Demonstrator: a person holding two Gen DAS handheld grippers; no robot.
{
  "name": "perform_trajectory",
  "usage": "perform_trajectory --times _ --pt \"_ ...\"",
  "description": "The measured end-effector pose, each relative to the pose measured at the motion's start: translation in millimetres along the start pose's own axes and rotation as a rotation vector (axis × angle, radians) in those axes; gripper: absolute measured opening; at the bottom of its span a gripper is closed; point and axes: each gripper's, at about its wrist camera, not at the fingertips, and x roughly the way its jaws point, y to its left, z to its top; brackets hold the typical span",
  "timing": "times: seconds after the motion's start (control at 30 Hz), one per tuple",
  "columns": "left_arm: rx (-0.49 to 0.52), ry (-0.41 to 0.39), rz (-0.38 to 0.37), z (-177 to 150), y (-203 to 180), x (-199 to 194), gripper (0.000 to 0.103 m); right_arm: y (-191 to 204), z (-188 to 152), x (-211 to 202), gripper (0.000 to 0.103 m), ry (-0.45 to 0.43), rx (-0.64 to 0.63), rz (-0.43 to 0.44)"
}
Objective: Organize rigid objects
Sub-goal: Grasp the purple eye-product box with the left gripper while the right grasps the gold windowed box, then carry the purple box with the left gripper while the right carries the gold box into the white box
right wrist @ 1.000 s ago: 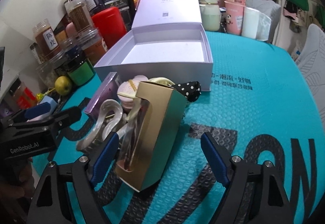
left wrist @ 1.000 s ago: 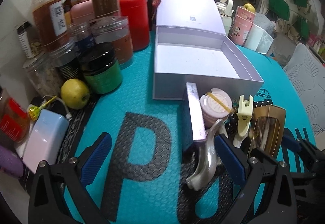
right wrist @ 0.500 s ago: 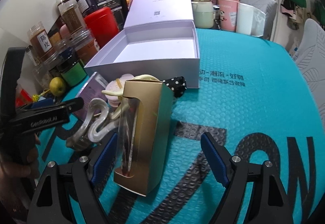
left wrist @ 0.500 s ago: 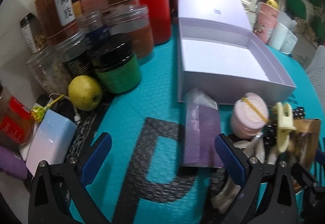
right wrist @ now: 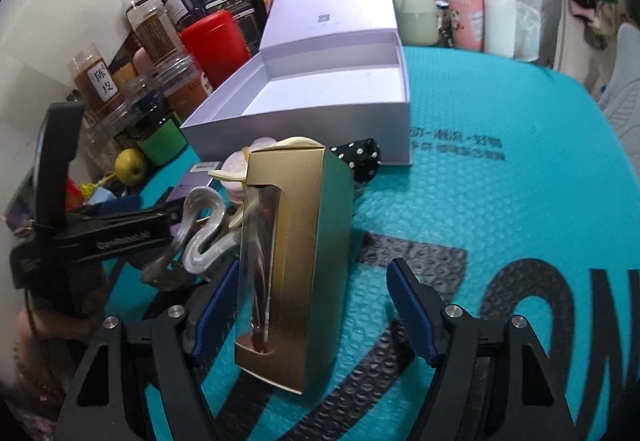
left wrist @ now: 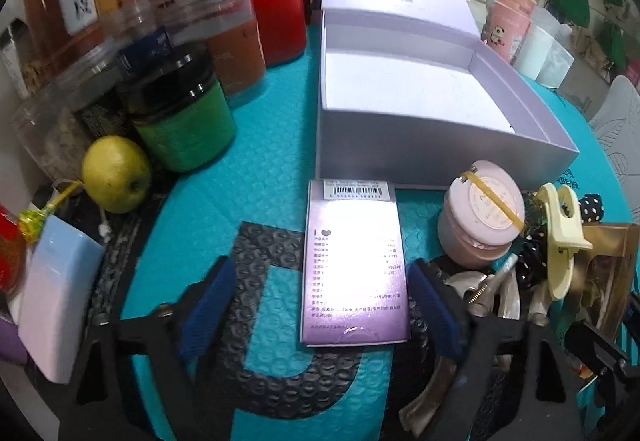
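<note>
The left gripper (left wrist: pixel 320 311) and the right gripper (right wrist: pixel 314 307) share one build: black angular arms with triangular cut-outs, silver screws at the joints, and ribbed blue pads (right wrist: pixel 412 311) lining the fingers. The left gripper's black body carries white lettering along its side.

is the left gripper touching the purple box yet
Apart on one side: in the left wrist view the closing left gripper has a gap between its left pad and the purple box; right-pad contact cannot be told.
</note>
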Motion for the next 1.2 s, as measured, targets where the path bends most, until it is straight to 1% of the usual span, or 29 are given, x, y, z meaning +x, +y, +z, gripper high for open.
perform_trajectory --times 0.03,0.1,0.2,0.23,0.27,0.3,0.33,0.37,0.5,0.53,0.63,0.87,1.03,1.2 --pt "-0.006 0.006 -0.002 1 0 2 0.081 -1 0 1 0.073 0.003 0.004 0.008" --pt "0.004 -0.007 0.007 2 -3 2 0.080 -4 -1 4 0.073 0.015 0.012 0.023" --pt "-0.001 -0.004 -0.002 6 -6 4 0.079 -5 -2 7 0.073 0.030 0.011 0.030" --pt "-0.001 -0.008 -0.004 7 -7 4 0.071 -5 -2 7 0.071 0.032 0.008 0.031" --pt "0.002 -0.014 0.002 7 -7 4 0.065 -5 -2 7 0.066 0.032 0.000 0.039" --pt "0.014 -0.022 0.017 7 -10 4 0.054 -4 -1 7 0.062 0.031 -0.008 0.041" --pt "0.025 -0.030 0.019 7 -11 4 0.050 -3 -1 6 0.056 0.027 -0.015 0.039" --pt "0.033 -0.032 0.022 7 -12 4 0.050 -3 -1 5 0.048 0.024 -0.019 0.032" --pt "0.028 -0.031 0.007 7 -9 1 0.050 -8 -2 4 0.046 0.024 -0.016 0.031" --pt "0.026 -0.030 -0.001 7 -8 0 0.050 -8 -3 1 0.045 0.018 -0.025 0.016" --pt "0.021 -0.034 -0.010 2 -6 -7 0.050 -9 -5 -5 0.044 -0.004 -0.033 -0.007" --pt "0.010 -0.061 -0.028 -8 -4 -30 0.050 -11 -9 -16 0.044 -0.012 -0.014 -0.011" --pt "-0.003 -0.079 -0.032 -16 -1 -45 0.050 -11 -13 -22 0.044 -0.012 -0.007 0.006" --pt "0.004 -0.101 -0.037 -21 -5 -58 0.050 -6 -17 -29 0.044 -0.023 -0.024 0.011"
